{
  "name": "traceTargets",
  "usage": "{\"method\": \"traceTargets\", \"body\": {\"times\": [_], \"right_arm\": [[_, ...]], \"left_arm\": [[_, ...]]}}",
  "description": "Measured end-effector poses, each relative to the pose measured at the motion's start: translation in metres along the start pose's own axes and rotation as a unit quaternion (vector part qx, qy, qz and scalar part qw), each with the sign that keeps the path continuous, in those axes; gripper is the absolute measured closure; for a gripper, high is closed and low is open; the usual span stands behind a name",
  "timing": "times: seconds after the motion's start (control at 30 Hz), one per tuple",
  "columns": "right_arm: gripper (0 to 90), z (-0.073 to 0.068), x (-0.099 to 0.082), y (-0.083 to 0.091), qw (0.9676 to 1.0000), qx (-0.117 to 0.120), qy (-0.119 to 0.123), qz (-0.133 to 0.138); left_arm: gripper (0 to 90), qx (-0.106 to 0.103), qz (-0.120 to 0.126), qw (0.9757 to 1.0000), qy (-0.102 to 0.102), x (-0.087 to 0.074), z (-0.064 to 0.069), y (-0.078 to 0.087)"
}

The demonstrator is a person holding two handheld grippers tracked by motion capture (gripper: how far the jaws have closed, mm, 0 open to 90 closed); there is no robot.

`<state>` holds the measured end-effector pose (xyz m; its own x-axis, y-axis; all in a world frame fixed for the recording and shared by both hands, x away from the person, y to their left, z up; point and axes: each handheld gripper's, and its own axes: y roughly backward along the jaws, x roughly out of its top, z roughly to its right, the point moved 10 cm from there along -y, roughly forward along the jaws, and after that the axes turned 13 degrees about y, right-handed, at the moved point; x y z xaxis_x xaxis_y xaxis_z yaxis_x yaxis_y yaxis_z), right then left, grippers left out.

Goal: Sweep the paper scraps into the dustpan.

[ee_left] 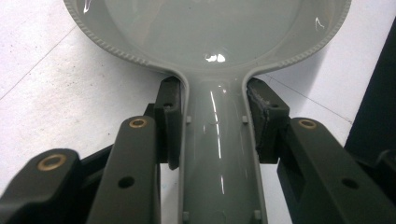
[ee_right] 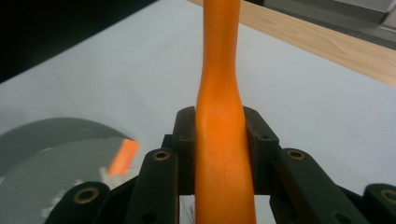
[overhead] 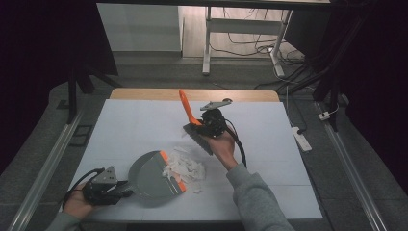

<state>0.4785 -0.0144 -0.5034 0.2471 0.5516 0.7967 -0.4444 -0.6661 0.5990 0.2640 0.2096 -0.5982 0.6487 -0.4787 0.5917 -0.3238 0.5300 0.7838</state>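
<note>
1. Left gripper [overhead: 126,185] pinches the grey dustpan [overhead: 153,177] by its handle, flat on the table [overhead: 269,144].
2. Right gripper [overhead: 198,126] clamps the orange brush [overhead: 188,113], lifted just beyond the paper scraps [overhead: 185,168], probably off the table.

dustpan [ee_left: 205,28]: glossy grey plastic | brush handle [ee_right: 219,140]: smooth orange plastic | scraps [overhead: 185,168]: white paper

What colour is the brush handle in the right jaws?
Orange. The brush handle shows best in the right gripper view, clamped between the black jaws.
</note>
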Motion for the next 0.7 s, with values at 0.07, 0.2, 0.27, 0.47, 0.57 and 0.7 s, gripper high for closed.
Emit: {"method": "traceTargets", "body": {"times": [0.07, 0.2, 0.27, 0.47, 0.57, 0.7], "right_arm": [[70.3, 0.005, -0.007, -0.001, 0.9999, -0.004, -0.002, -0.01], [70.3, 0.005, -0.02, -0.001, 0.9995, 0.0, 0.001, -0.032], [70.4, 0.003, -0.026, 0.001, 0.9991, -0.002, 0.003, -0.043], [70.3, -0.005, -0.051, 0.008, 0.9969, -0.009, -0.013, -0.077], [70.3, -0.017, -0.056, 0.003, 0.9965, 0.001, -0.012, -0.083], [70.4, -0.039, -0.055, -0.012, 0.996, 0.024, -0.007, -0.085]], "left_arm": [[61.5, 0.0, 0.0, 1.0, 0.001, 0.0, 0.0, 0.0], [61.5, 0.0, 0.0, 1.0, 0.001, 0.0, 0.0, 0.0], [61.5, -0.001, 0.0, 1.0, -0.001, 0.0, 0.0, 0.0], [61.6, -0.002, -0.001, 1.0, -0.002, 0.002, 0.002, -0.002], [61.6, -0.002, -0.003, 1.0, -0.003, 0.004, 0.003, -0.003], [61.6, -0.004, -0.005, 1.0, -0.006, 0.004, 0.004, -0.005]]}}
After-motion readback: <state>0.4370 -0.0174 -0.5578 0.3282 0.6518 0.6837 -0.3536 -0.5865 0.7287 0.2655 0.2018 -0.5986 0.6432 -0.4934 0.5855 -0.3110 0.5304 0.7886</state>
